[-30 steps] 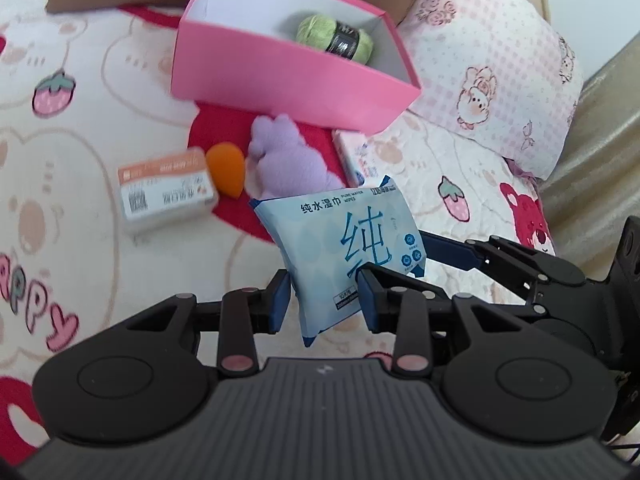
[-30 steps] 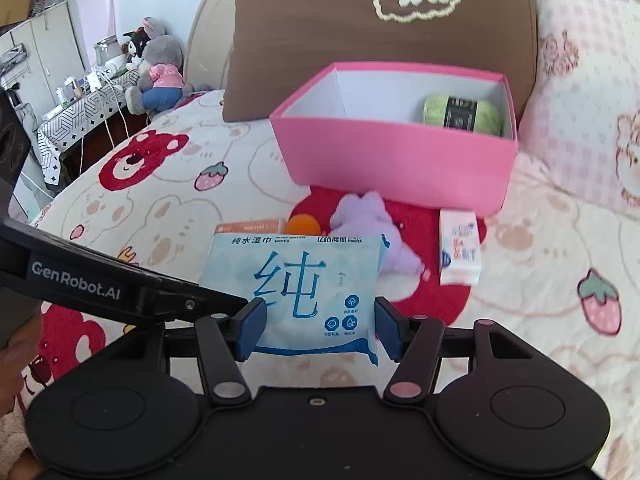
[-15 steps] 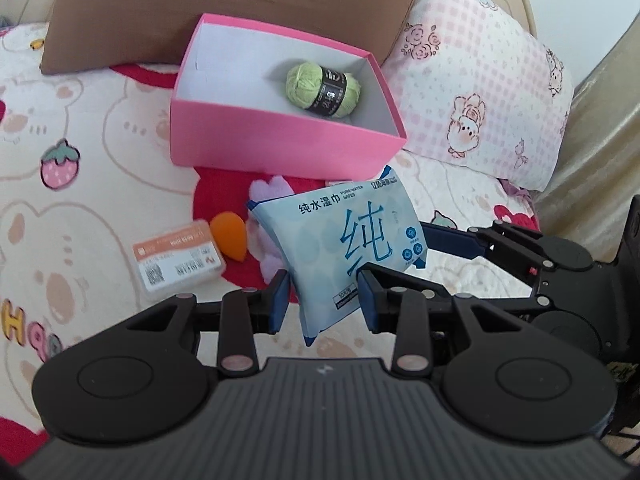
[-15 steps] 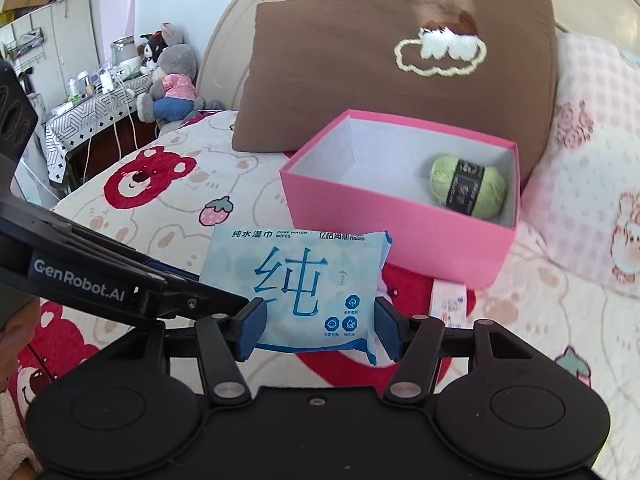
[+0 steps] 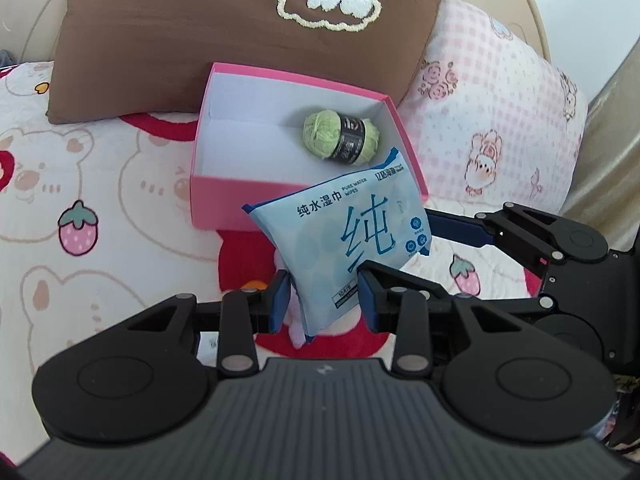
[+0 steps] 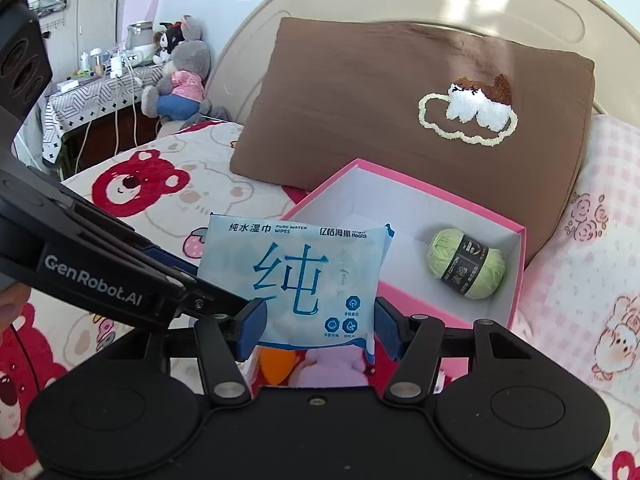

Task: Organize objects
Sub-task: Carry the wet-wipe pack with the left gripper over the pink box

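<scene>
A light-blue pack of wet wipes (image 5: 344,240) (image 6: 296,284) hangs in the air just in front of the near wall of the open pink box (image 5: 224,200) (image 6: 516,280). My left gripper (image 5: 323,300) is shut on the pack's lower edge. My right gripper (image 6: 318,328) is shut across the pack's width, its blue pads pressing both sides. Inside the box lies a green ball of yarn (image 5: 340,140) (image 6: 466,264) at its right end. The rest of the box floor is bare white.
A brown pillow (image 5: 200,32) leans behind the box, with a pink checked pillow (image 5: 500,112) to its right. An orange sponge (image 6: 276,364) and a purple plush (image 6: 332,368) lie on the bedspread under the pack. A side table with soft toys (image 6: 180,76) stands far left.
Both grippers have risen and moved toward the pink box with the pack held between them. The box interior now shows more fully, and the small items on the bed have slipped below.
</scene>
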`<control>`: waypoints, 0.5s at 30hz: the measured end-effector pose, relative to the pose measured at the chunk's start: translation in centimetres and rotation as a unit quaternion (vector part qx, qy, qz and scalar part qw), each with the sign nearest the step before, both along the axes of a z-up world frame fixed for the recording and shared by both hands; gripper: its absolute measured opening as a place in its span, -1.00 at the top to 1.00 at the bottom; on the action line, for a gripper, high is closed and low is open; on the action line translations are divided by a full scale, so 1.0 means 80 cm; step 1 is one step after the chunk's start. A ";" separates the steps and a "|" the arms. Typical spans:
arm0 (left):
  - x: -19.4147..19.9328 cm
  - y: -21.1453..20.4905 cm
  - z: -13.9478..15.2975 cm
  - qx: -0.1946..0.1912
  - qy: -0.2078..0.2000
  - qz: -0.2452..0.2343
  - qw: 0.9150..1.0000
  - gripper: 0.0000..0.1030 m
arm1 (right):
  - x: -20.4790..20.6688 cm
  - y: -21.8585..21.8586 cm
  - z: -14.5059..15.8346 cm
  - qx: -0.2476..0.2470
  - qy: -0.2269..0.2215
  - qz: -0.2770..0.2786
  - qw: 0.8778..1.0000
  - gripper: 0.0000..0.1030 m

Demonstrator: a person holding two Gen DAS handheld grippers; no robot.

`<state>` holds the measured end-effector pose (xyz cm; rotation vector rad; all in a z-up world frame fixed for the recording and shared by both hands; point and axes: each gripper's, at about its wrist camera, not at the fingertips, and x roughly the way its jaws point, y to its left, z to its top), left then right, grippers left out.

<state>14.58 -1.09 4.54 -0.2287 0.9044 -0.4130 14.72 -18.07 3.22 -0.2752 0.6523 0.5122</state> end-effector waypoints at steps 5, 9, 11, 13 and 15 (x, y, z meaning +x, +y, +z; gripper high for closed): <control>0.032 -0.005 0.010 0.012 -0.001 -0.014 1.000 0.33 | 0.029 -0.006 0.003 0.022 0.005 -0.002 1.000 -0.24; 0.053 -0.010 0.015 0.014 -0.006 -0.016 1.000 0.33 | 0.057 -0.021 0.001 0.059 0.030 -0.012 0.998 -0.23; 0.064 -0.016 0.016 0.022 -0.009 -0.019 1.000 0.33 | 0.070 -0.022 -0.001 0.059 0.038 -0.014 0.997 -0.23; 0.078 -0.019 0.014 0.021 -0.004 -0.015 1.000 0.33 | 0.085 -0.024 -0.004 0.061 0.050 -0.017 0.997 -0.22; 0.092 -0.022 0.013 0.020 -0.002 -0.011 1.000 0.33 | 0.100 -0.028 -0.005 0.069 0.061 -0.020 0.996 -0.21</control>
